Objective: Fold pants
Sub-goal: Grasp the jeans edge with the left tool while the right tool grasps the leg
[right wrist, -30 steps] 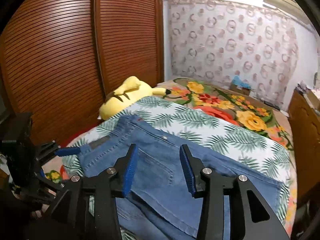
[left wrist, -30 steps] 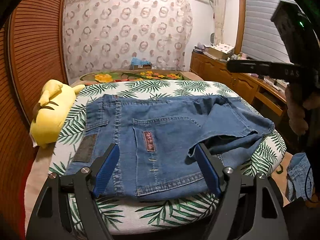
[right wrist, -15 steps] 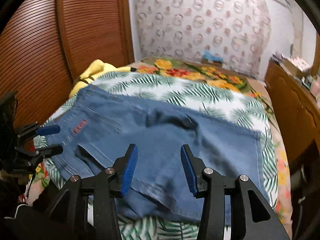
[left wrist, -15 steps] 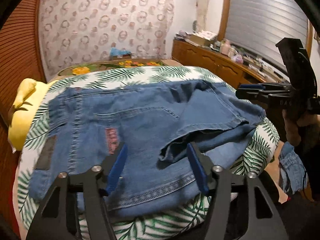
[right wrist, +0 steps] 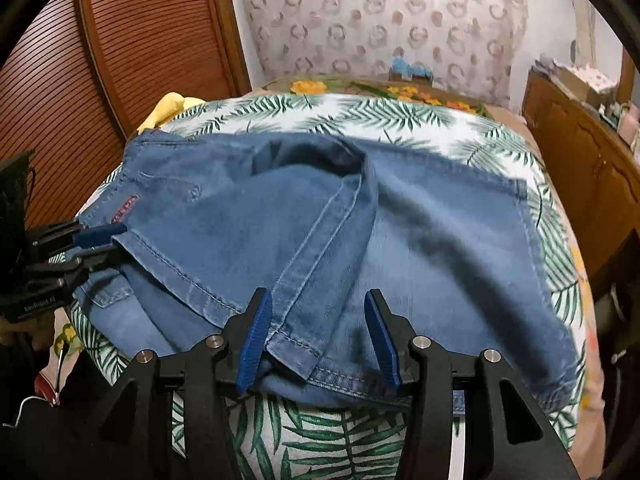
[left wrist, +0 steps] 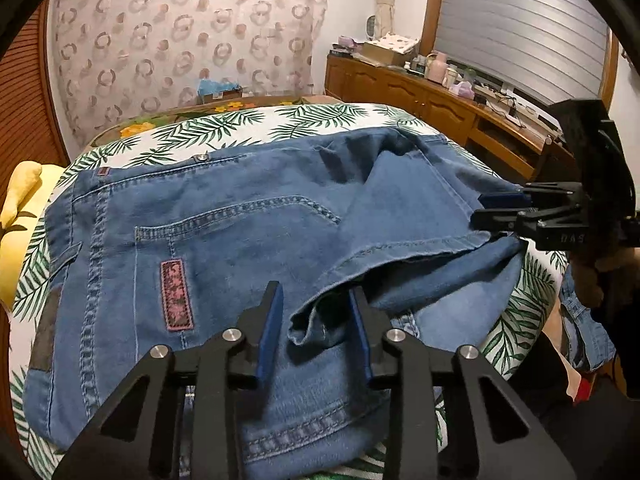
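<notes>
Blue denim pants (left wrist: 224,240) spread out on the bed (left wrist: 256,128), right on top of a palm-leaf print sheet, back pocket and a little red label facing up, legs already doubled over so the hems lie on the seat area. Left gripper (left wrist: 316,328) down low at the near edge, blue-padded fingers (left wrist: 269,332) closing in on a bunched-up corner of the hem, with the fabric sitting between the pads but not quite pinched yet. Right gripper (right wrist: 318,336) over at the other end, fingers (right wrist: 256,332) roughly half open and easing a bit wider, straddling the stitched hem of the top leg; cloth between them, no squeeze visible. Same gripper also showing at the right side of the left wrist view, poking at the folded edge. Yellow plush toy (left wrist: 20,224) squashed against the slatted wooden wardrobe (right wrist: 120,60) beside the bed. Wooden dresser (left wrist: 432,108) full of clutter along the window wall, patterned curtain (left wrist: 180,52) behind the bed.
</notes>
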Demonstrator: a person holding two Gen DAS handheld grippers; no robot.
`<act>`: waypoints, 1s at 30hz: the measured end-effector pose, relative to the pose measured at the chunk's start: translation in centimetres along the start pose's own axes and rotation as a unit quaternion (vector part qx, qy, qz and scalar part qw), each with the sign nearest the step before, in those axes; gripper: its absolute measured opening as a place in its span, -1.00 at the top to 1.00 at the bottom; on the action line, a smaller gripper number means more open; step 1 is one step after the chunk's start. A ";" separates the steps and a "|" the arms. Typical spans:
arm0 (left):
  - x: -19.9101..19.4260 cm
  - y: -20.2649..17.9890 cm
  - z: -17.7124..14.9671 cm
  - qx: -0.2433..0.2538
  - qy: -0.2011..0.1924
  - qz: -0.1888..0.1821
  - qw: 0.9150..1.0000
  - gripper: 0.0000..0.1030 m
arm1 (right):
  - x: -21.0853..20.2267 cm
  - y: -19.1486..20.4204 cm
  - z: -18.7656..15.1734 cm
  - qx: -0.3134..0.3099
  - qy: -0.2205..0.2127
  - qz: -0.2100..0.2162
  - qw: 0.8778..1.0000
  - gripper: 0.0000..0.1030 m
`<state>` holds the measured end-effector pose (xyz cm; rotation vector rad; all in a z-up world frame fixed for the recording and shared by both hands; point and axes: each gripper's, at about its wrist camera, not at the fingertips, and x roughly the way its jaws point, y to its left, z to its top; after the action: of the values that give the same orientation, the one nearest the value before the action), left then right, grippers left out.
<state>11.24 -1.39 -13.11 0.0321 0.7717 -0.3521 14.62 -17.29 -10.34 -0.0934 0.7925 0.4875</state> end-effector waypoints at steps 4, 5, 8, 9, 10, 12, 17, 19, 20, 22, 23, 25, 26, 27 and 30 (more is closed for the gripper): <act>0.7 0.1 0.1 0.003 0.005 -0.004 1.000 0.39 | 0.3 -0.1 0.3 0.006 0.000 0.012 1.000 0.03; 0.8 0.1 0.0 0.002 0.005 -0.006 1.000 0.39 | 0.5 -0.2 0.4 0.008 -0.001 0.017 1.000 0.03; 1.0 0.1 0.0 0.002 0.004 -0.011 1.000 0.39 | 0.9 -0.5 0.7 0.016 0.002 0.032 0.999 0.03; 1.0 0.0 0.0 0.003 0.004 -0.010 1.000 0.39 | 1.0 -0.6 0.9 0.018 0.004 0.036 0.999 0.03; 1.1 -0.1 0.1 0.004 0.004 -0.010 1.000 0.39 | 1.0 -0.6 1.0 0.018 0.004 0.040 0.999 0.04; 1.1 -0.3 0.3 0.008 0.003 -0.007 1.000 0.43 | 1.1 -1.2 0.7 0.017 0.001 0.060 0.998 0.30; 0.2 -0.7 0.5 0.012 -0.012 -0.011 1.000 0.68 | 0.4 -1.7 0.6 0.002 -0.019 0.071 0.997 0.89; -0.4 -0.8 0.7 0.009 -0.019 -0.013 1.000 0.79 | -0.6 -1.6 0.9 0.001 -0.037 0.076 0.996 0.92; -0.9 -0.8 0.7 0.007 -0.024 -0.014 1.000 0.80 | -1.1 -1.5 1.3 -0.002 -0.046 0.076 0.996 0.92; -2.6 -0.7 1.0 0.003 -0.043 -0.015 0.999 0.80 | -2.1 -1.4 2.3 -0.009 -0.063 0.075 0.995 0.92; -3.2 -0.8 1.1 0.001 -0.050 -0.014 0.999 0.80 | -2.7 -1.2 2.7 -0.014 -0.071 0.075 0.995 0.92; -4.9 -0.7 1.4 0.000 -0.069 -0.015 0.998 0.81 | -3.9 -0.9 3.9 -0.024 -0.088 0.076 0.993 0.93; -5.9 -0.7 1.5 0.000 -0.079 -0.014 0.997 0.81 | -4.3 -0.8 4.4 -0.029 -0.095 0.077 0.992 0.93; -6.6 -0.6 1.8 0.000 -0.086 -0.014 0.996 0.81 | -4.9 -0.7 4.9 -0.034 -0.102 0.078 0.991 0.93; -8.5 -0.1 2.0 0.002 -0.099 -0.005 0.995 0.81 | -5.7 0.3 6.4 -0.050 -0.119 0.079 0.988 0.93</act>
<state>6.98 0.74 -5.80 -0.0023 0.5758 -0.3605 15.28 -17.53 -1.78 -0.0641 0.5435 0.6759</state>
